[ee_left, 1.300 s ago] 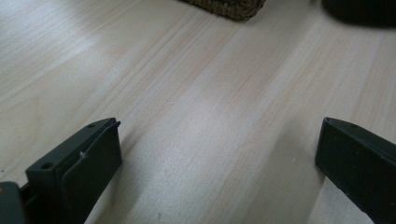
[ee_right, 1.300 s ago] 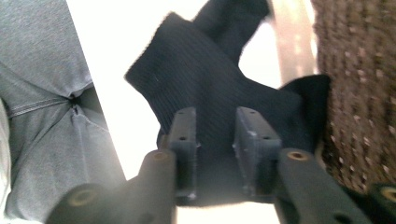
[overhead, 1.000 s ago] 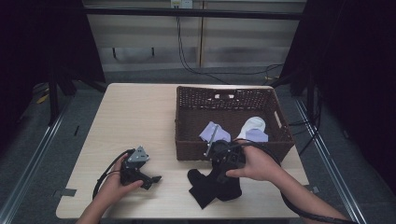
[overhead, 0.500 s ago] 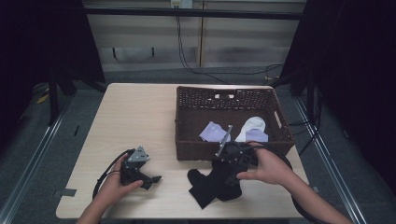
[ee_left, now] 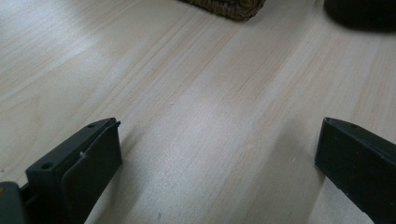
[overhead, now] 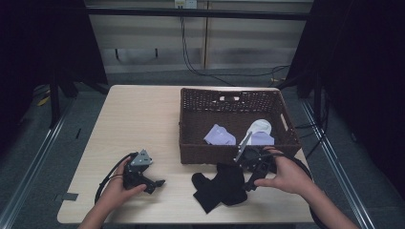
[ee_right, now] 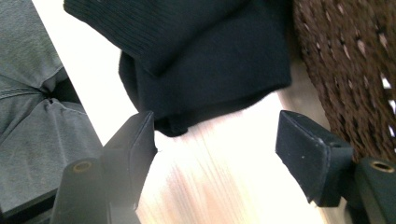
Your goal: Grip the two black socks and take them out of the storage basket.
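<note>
A light wooden table carries a dark woven basket toward its far right corner. Inside the basket lie a pale lilac sock and a white sock, the white one partly over another lilac piece near the basket's right wall.

Just in front of the basket's near wall, close to the table's near edge, a pair of black socks lies in a rumpled heap on the wood.

The right gripper sits at the heap's right side, held in the person's right hand, close to the basket's near right corner. In the right gripper view its jaws stand wide apart with nothing between them; the black socks lie just past the tips, the basket weave alongside.

The left gripper rests low near the table's near left edge, held by the left hand. Its jaws are spread wide over bare wood.
</note>
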